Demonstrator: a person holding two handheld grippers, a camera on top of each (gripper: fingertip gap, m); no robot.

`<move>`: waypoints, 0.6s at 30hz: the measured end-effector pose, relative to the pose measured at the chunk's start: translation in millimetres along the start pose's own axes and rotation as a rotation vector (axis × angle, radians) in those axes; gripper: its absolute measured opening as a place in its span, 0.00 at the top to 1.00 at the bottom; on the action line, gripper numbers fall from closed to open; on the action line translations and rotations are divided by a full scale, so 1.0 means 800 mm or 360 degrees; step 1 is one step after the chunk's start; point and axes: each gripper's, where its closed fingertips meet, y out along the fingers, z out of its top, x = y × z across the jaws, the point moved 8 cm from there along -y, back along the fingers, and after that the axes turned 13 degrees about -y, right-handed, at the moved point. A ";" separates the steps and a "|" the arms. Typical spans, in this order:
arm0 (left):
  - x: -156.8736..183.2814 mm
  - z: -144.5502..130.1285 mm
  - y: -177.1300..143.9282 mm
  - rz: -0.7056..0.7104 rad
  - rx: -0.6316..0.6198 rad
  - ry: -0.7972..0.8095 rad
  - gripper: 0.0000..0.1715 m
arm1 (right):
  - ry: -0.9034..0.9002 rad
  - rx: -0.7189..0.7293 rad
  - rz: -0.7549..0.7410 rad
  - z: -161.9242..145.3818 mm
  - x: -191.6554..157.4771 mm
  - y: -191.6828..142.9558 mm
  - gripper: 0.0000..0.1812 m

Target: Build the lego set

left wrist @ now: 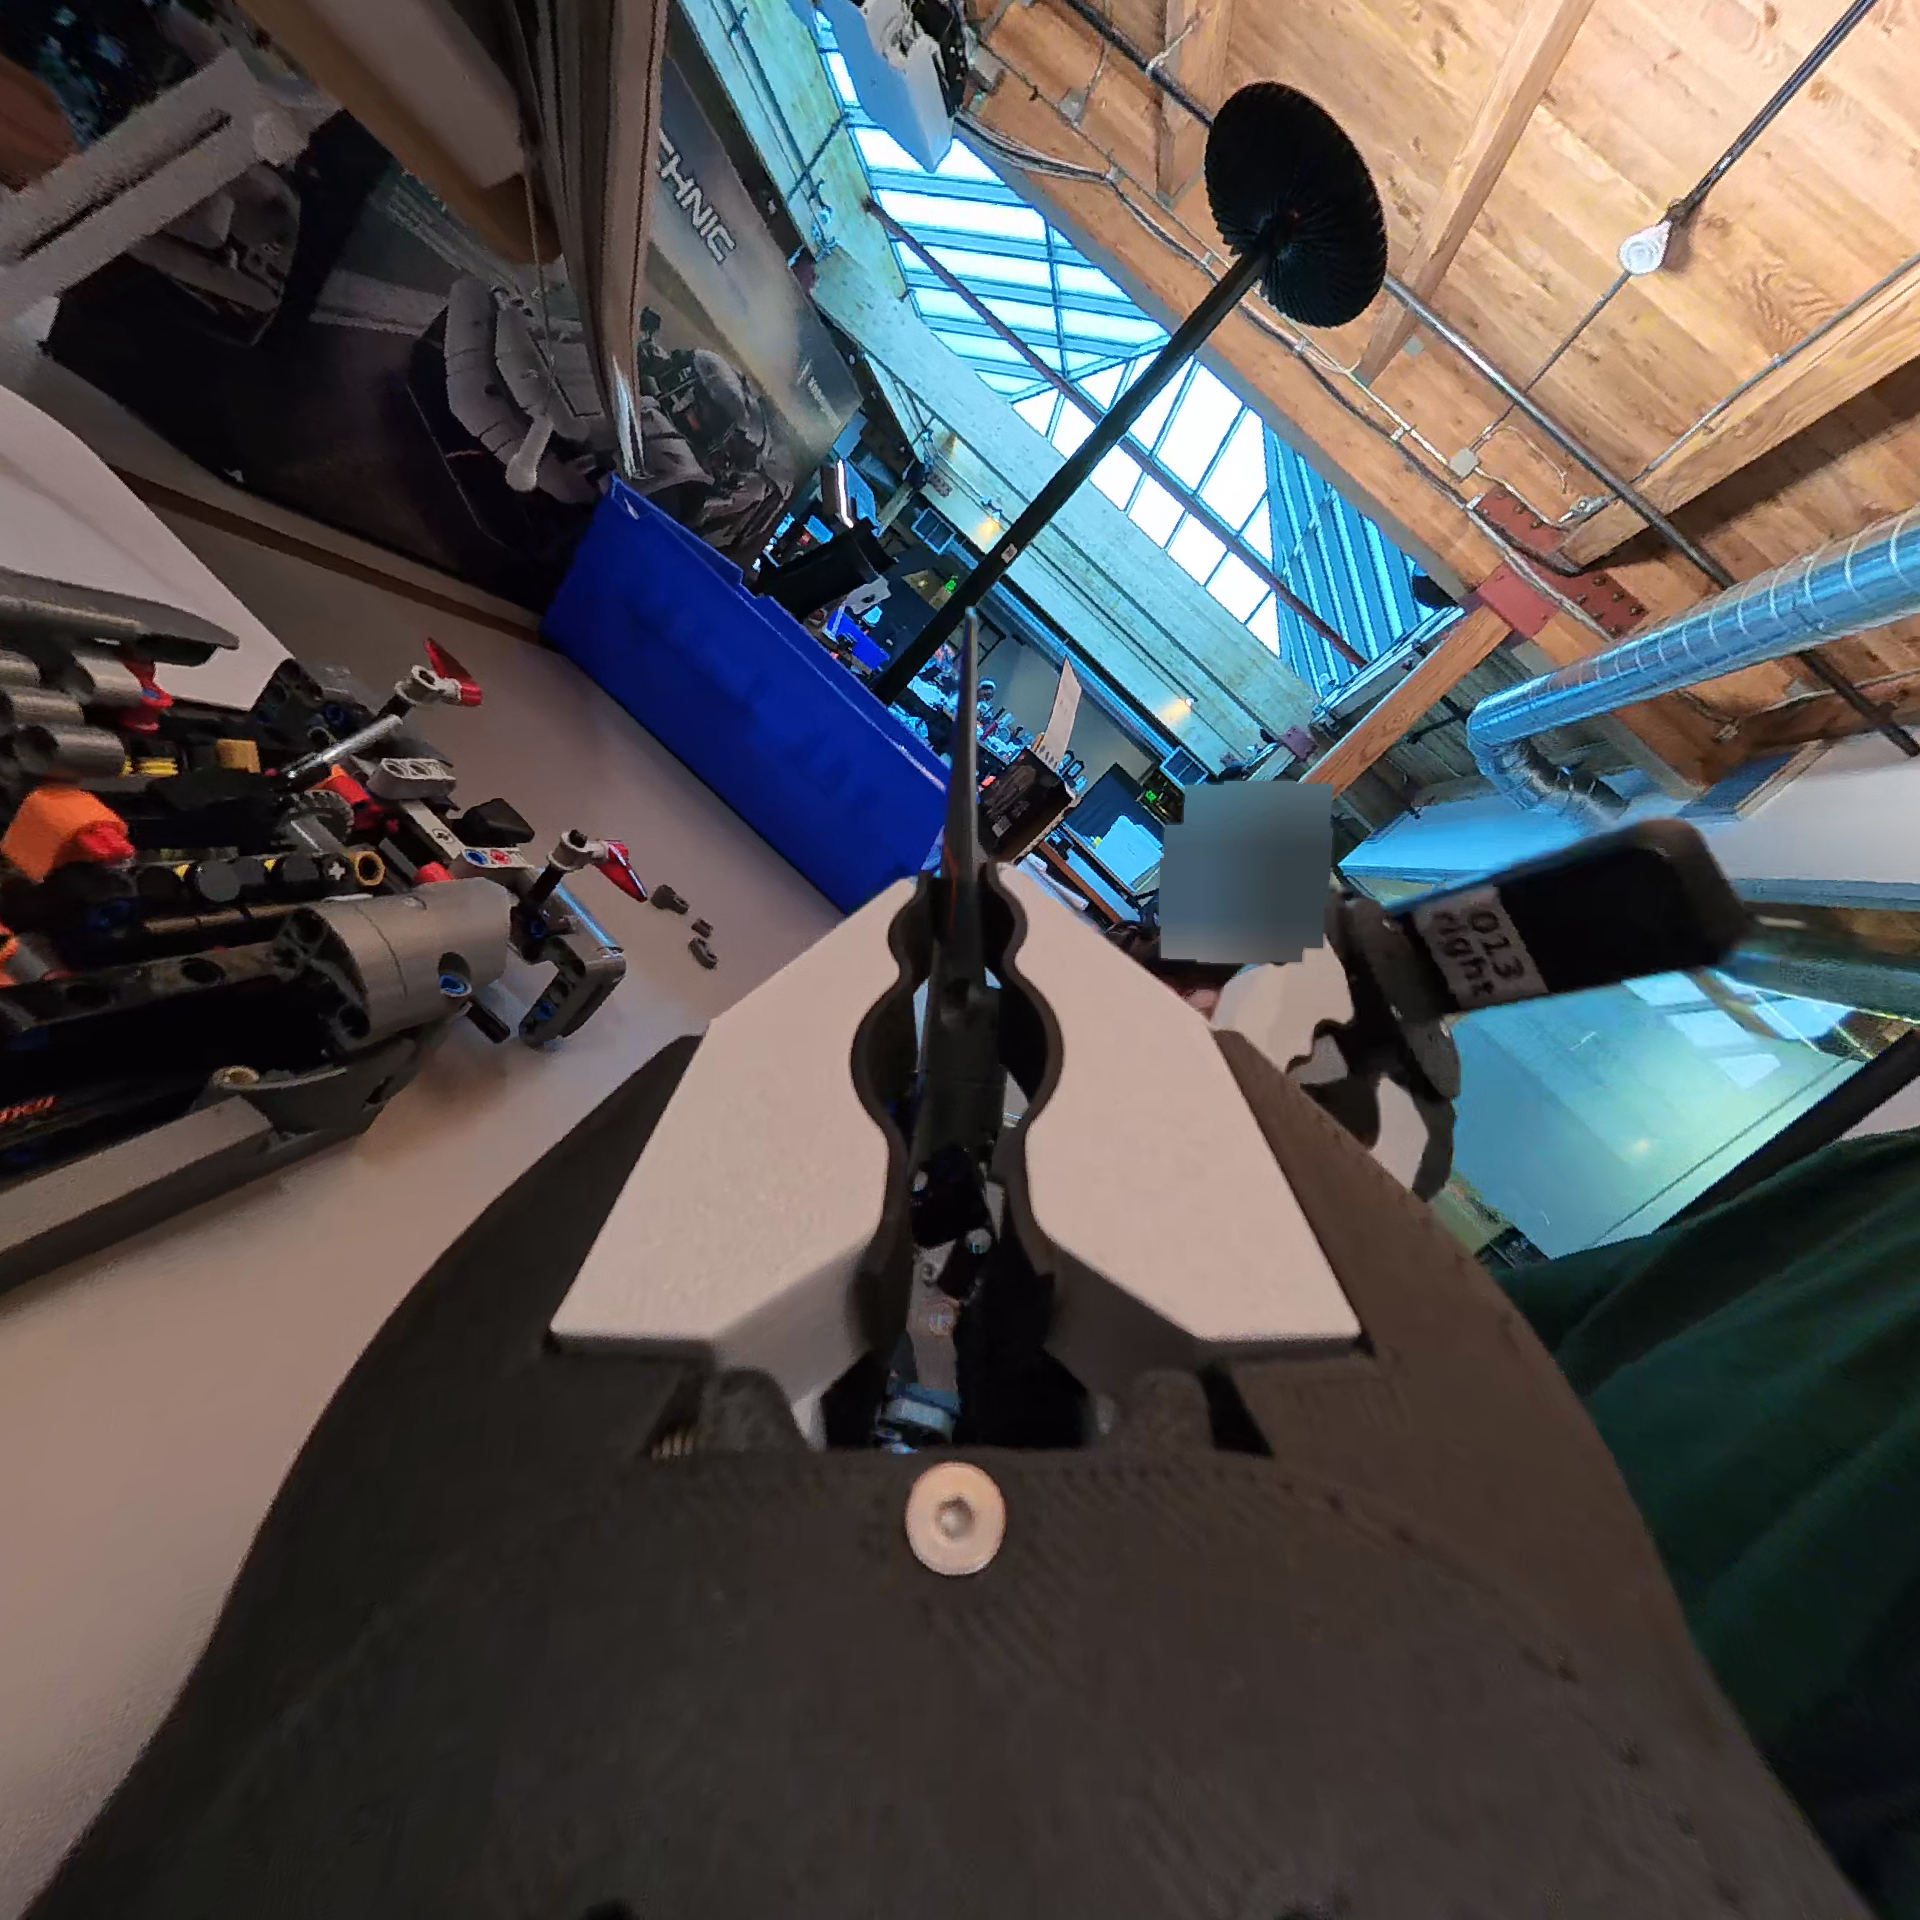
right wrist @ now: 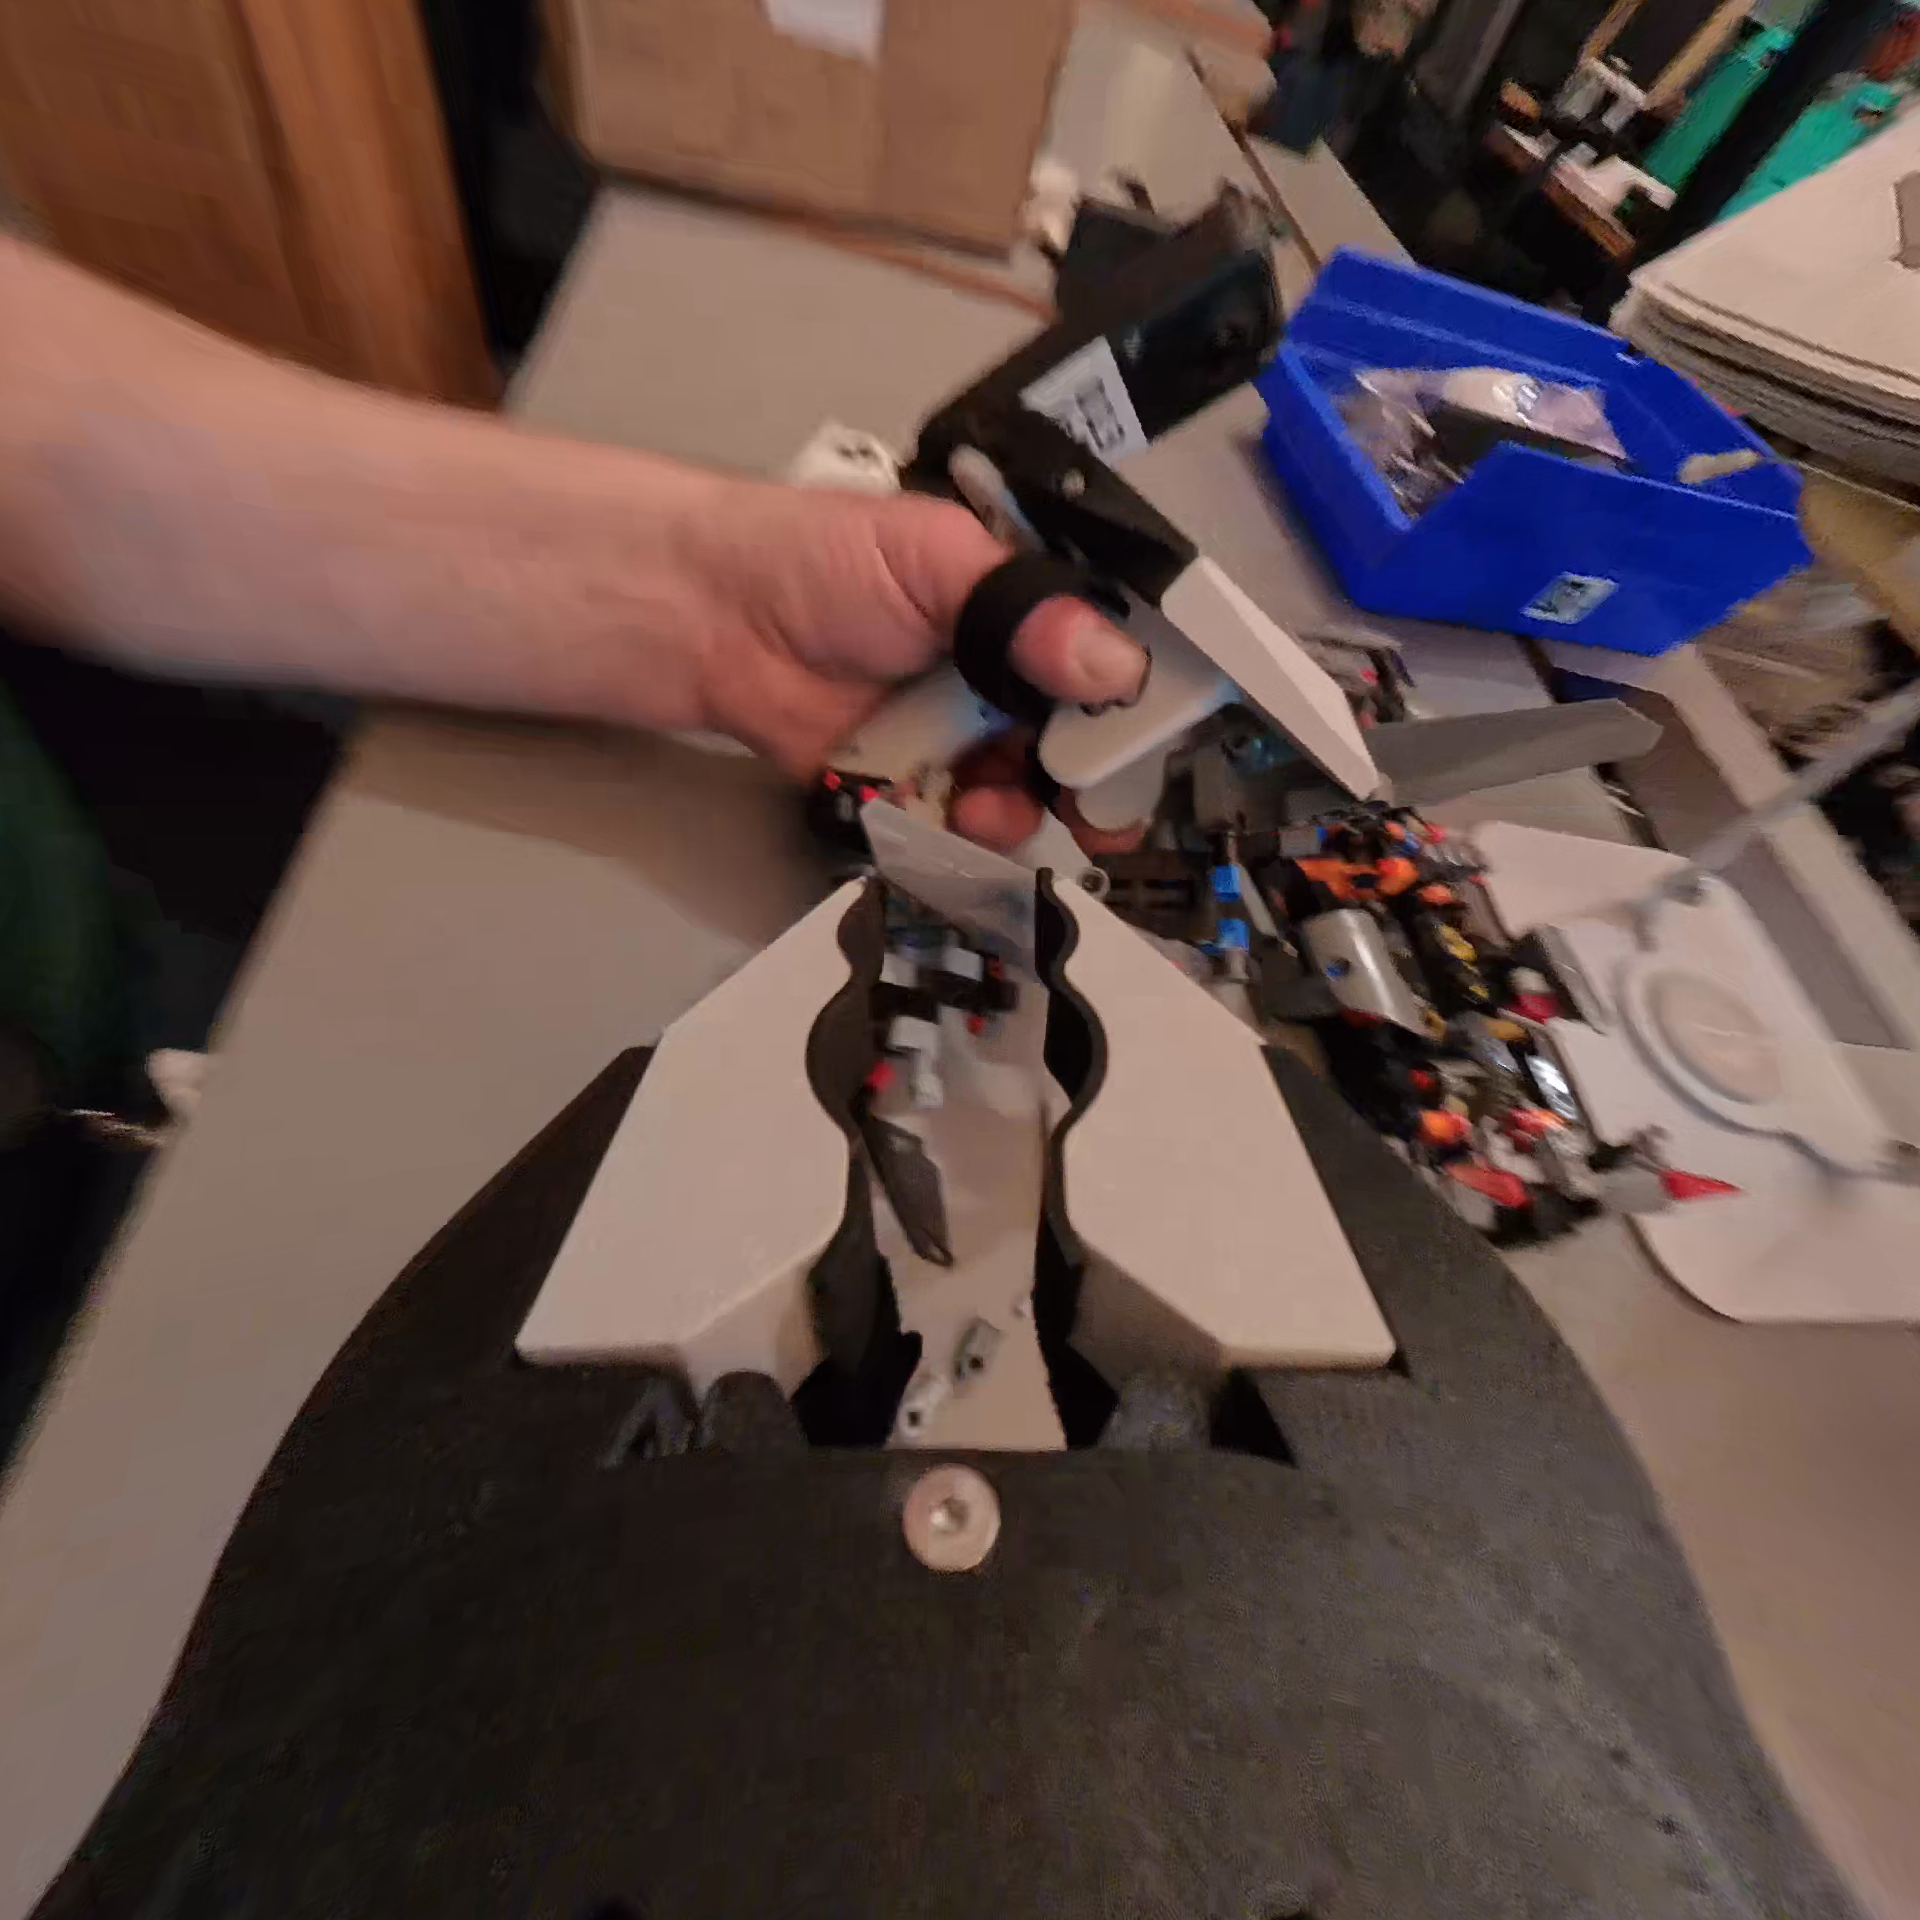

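Note:
My left gripper [left wrist: 961, 881] is tilted up off the table and shut on a thin grey wing panel [left wrist: 966, 727], seen edge-on. In the right wrist view a hand holds this gripper [right wrist: 1351, 758], and the panel [right wrist: 1507, 743] sticks out from its tip above the model. The part-built Lego vehicle [left wrist: 260, 904], black and grey with orange, red and yellow parts, lies on the grey table [left wrist: 623, 1039]; it also shows in the right wrist view [right wrist: 1403, 997]. My right gripper [right wrist: 953, 888] is open and empty, hovering over the model's near end; it also shows in the left wrist view [left wrist: 1382, 1049].
A blue bin [right wrist: 1507, 468] with bagged parts stands behind the model; it also shows in the left wrist view [left wrist: 727, 696]. White paper [right wrist: 1714, 1091] lies under the model's right side. Small loose pieces [left wrist: 686, 925] lie on the table. A cardboard box [right wrist: 810, 94] is at the back. The gap from one gripper's tips to the other's is roughly 10 cm.

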 end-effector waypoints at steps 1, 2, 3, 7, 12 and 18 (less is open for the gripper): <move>0.002 0.002 -0.003 -0.0013 0.0006 -0.0002 0.97 | 0.0062 0.0090 0.0042 0.005 0.004 -0.007 0.85; 0.004 0.004 -0.005 -0.0029 0.0002 0.0000 0.97 | 0.0102 0.0142 0.0026 0.008 0.010 -0.013 0.83; 0.006 0.006 -0.006 -0.0029 0.0007 0.0002 0.97 | 0.0134 0.0169 -0.0024 0.011 0.020 -0.017 0.82; 0.012 0.014 -0.011 -0.0055 0.0037 -0.0007 0.97 | 0.0241 0.0331 -0.0098 0.019 0.052 -0.024 0.85; 0.018 0.015 -0.016 -0.0091 0.0036 -0.0011 0.97 | 0.0377 0.0592 0.0554 0.032 0.042 -0.046 0.82; 0.020 0.017 -0.016 -0.0168 0.0048 -0.0010 0.97 | 0.0229 0.0270 -0.0028 0.023 0.087 -0.036 0.83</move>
